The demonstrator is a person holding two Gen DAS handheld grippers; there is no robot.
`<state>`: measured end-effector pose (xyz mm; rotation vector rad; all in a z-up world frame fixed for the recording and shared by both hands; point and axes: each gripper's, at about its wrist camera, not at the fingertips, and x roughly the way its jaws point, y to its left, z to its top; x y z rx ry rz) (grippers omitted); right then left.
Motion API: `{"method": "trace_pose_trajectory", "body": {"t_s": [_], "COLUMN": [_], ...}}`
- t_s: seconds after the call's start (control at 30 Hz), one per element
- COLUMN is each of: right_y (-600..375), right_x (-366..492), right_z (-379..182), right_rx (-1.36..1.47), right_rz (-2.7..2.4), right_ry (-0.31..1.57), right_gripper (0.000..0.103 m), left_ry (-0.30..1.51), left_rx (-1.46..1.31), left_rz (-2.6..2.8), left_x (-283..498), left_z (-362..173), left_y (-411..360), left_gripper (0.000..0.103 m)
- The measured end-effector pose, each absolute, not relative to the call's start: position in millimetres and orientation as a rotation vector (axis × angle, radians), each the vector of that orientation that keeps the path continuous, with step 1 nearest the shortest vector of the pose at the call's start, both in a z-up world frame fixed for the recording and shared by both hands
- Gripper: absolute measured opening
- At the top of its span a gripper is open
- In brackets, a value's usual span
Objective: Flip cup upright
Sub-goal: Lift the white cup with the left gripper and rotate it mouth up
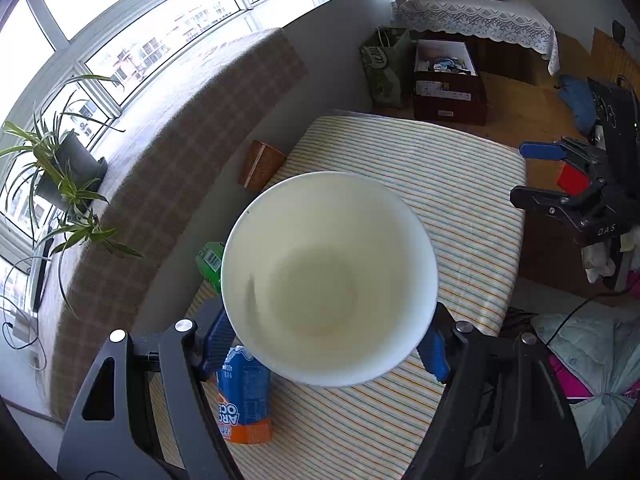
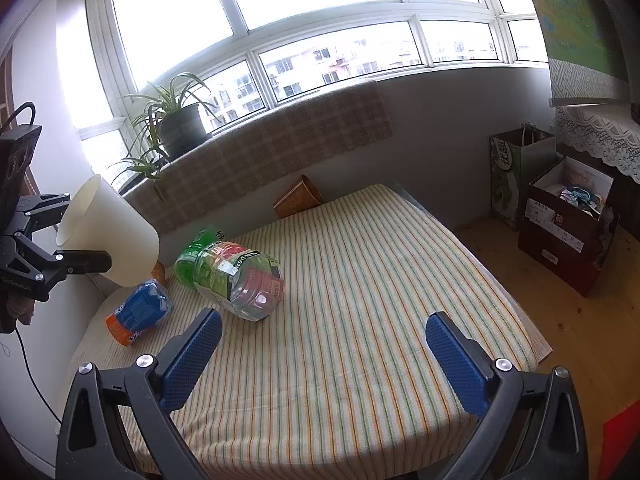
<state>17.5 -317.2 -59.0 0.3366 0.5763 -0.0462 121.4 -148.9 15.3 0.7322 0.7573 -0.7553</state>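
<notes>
A white cup (image 1: 328, 280) is held in my left gripper (image 1: 326, 340), which is shut on its lower body. The cup's open mouth faces the left wrist camera. In the right wrist view the cup (image 2: 112, 232) hangs in the air over the table's left edge, tilted, mouth up and to the left. My right gripper (image 2: 322, 356) is open and empty above the near part of the striped table (image 2: 380, 288); it also shows in the left wrist view (image 1: 536, 176).
A blue and orange bottle (image 2: 138, 314), a clear green-labelled bottle (image 2: 240, 280) and a green bottle (image 2: 196, 250) lie on the table's left side. A brown paper cup (image 2: 298, 196) lies at the far edge. A potted plant (image 2: 180, 124), a paper bag (image 2: 516, 172) and a box (image 2: 568, 224) stand around.
</notes>
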Motion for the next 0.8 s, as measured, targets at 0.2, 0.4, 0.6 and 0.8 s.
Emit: {"method": "trace_pose_trajectory", "body": {"t_s": [0.2, 0.4, 0.6, 0.8], "right_y": [-296.8, -287.9, -285.2, -279.6], "right_x": [11.3, 6.2, 7.1, 10.0], "right_z": [-62.5, -64.4, -66.6, -65.9], "right_rx": [0.296, 0.276, 0.28, 0.262], "right_rz": [0.0, 0.017, 0.016, 0.017], "right_ry": [0.597, 0.607, 0.616, 0.623], "right_gripper": [0.103, 0.103, 0.103, 0.103], "left_ry": [0.845, 0.942, 1.059, 1.119], "left_rx": [0.605, 0.477, 0.373, 0.27], "left_rz": [-0.767, -0.789, -0.835, -0.817], "left_x": [94.5, 79.1, 77.6, 102.4], "left_z": [-11.9, -33.1, -52.0, -67.3], "left_y": [-124.6, -109.9, -95.7, -86.6], "left_gripper": [0.078, 0.078, 0.078, 0.077]}}
